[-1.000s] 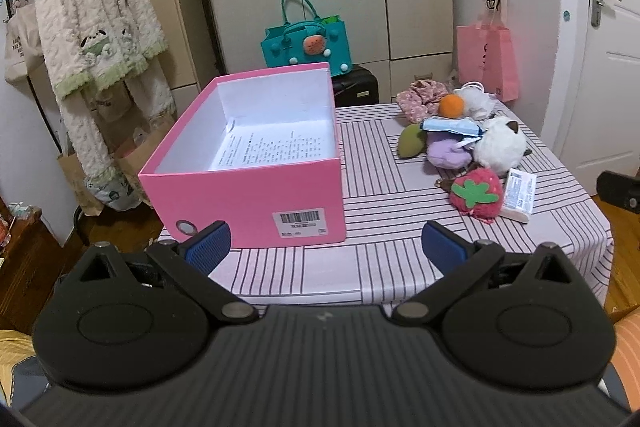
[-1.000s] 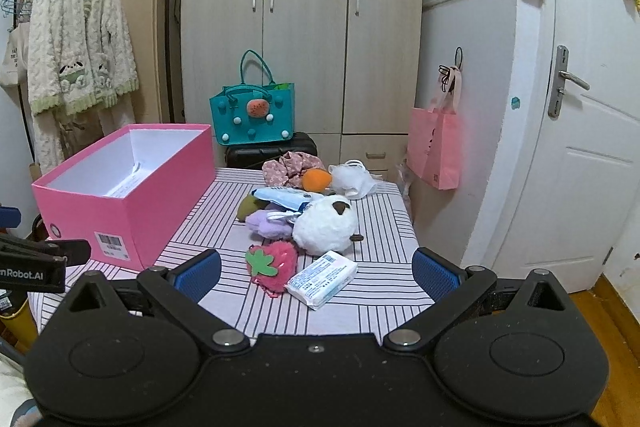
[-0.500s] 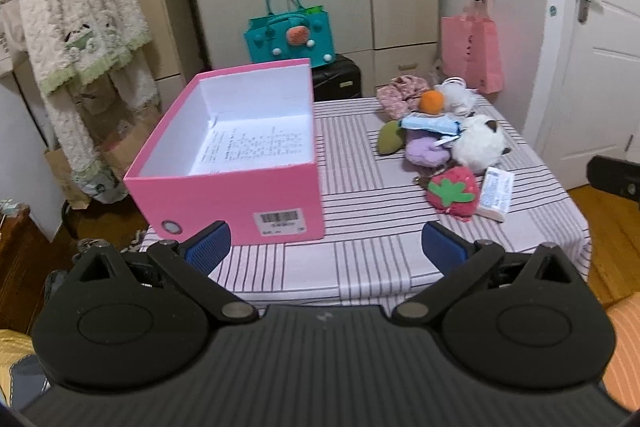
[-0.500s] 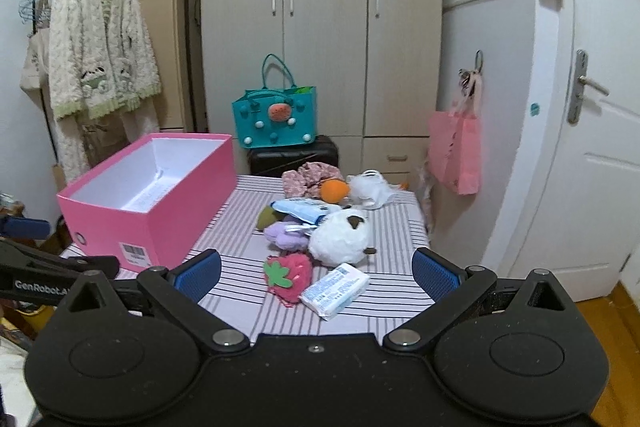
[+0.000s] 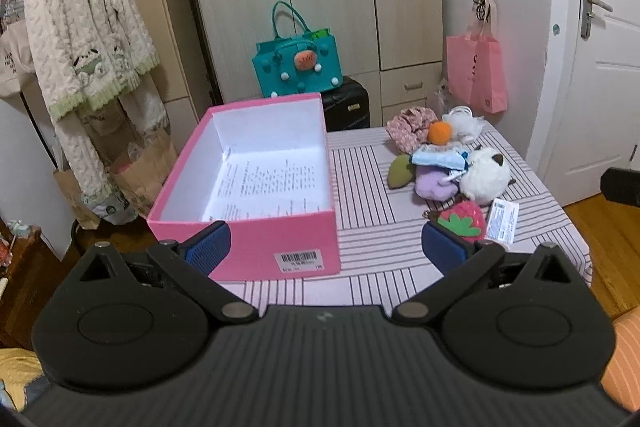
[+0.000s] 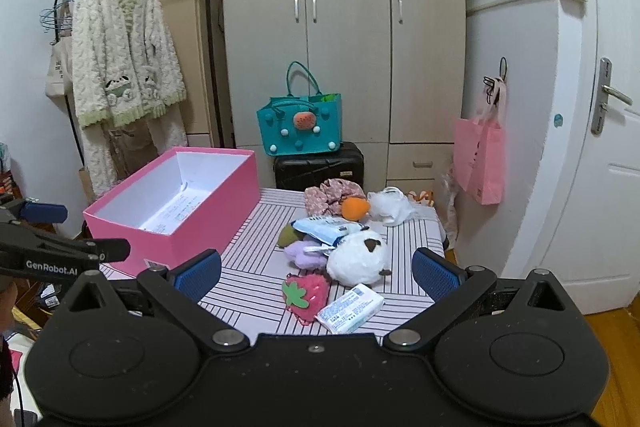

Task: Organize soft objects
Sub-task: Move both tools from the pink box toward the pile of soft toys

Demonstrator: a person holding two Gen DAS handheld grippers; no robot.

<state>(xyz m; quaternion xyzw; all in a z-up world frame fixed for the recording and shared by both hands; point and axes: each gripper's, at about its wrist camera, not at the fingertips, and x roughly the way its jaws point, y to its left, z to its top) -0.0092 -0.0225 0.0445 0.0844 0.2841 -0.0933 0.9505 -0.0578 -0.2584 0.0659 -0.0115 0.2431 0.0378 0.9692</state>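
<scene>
Both grippers hung in the air short of the table, and neither touched anything. The left gripper had its blue pads spread wide with nothing between them, pointed at the near end of the pink box. The right gripper was spread just as wide and just as bare, aimed at the pile of soft things.

The box stood open on the left half of the striped table, its barcode label facing the grippers. Only a printed sheet lay on its white floor.

The soft things sat bunched on the right half, well apart from the box. Nearest the front edge lay a strawberry plush, with a white packet just beside it on the right. Behind those sat a white plush with a brown patch, touching a purple plush on its left. A green plush lay beyond the purple one, and a blue-and-white pouch rested across the top of the heap. At the far end were a floral scrunchie, an orange ball and a crumpled white bag.

Past the table a teal bag stood on a black suitcase before the wardrobe. A fuzzy cardigan hung on a rack to the left, and a pink bag hung near the door.
</scene>
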